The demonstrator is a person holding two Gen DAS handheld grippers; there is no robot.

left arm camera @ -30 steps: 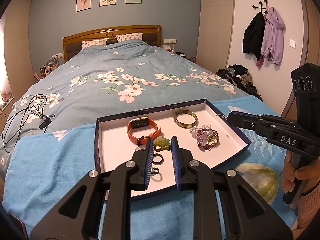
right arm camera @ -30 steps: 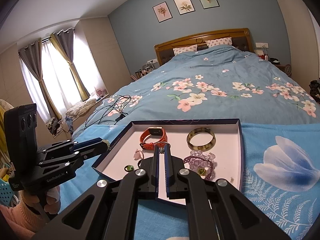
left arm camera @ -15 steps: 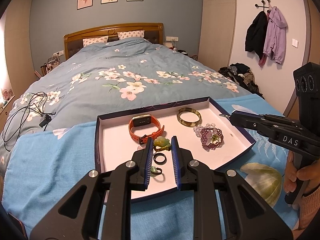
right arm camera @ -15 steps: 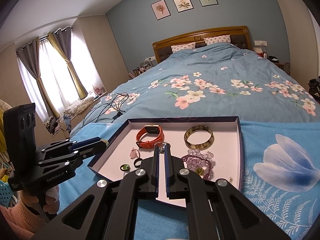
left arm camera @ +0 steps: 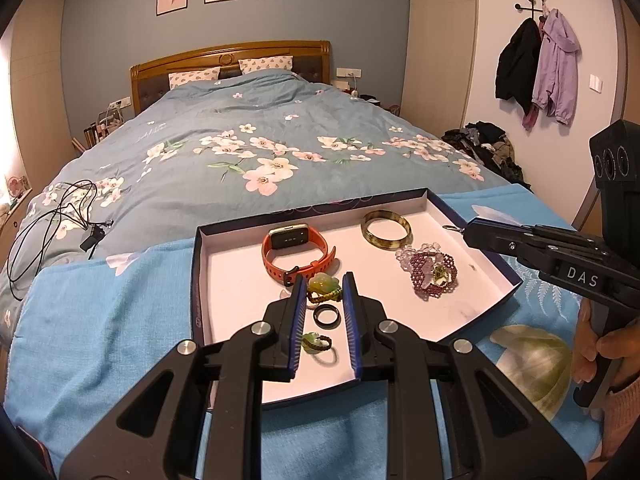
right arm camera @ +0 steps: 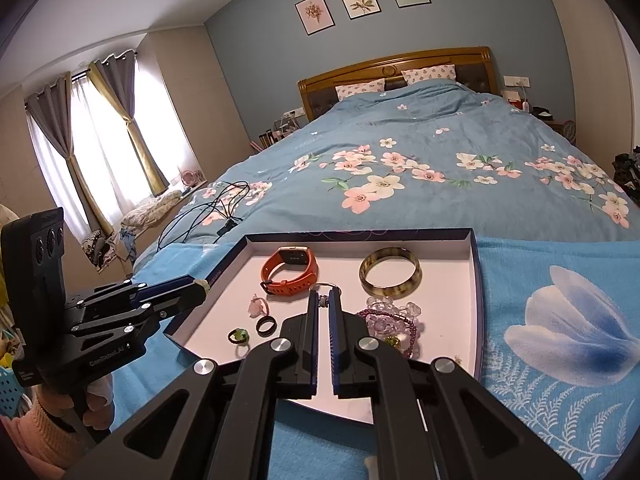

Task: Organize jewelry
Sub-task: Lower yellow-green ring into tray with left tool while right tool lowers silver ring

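The left gripper [left arm camera: 322, 285] hovers spread above the rings in the shallow box [left arm camera: 202, 280] on the bed. The right gripper [right arm camera: 324, 298] pinches what looks like a small silver-looped earring [right arm camera: 325, 293] over the box, near the orange watch [right arm camera: 291, 271].

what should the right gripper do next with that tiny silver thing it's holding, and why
Probably lower the right gripper toward the bare floor of the tray beside the bangle, then open. It pinches a small silver hoop at its tips, apparently above the tray, and that patch looks free of other pieces.
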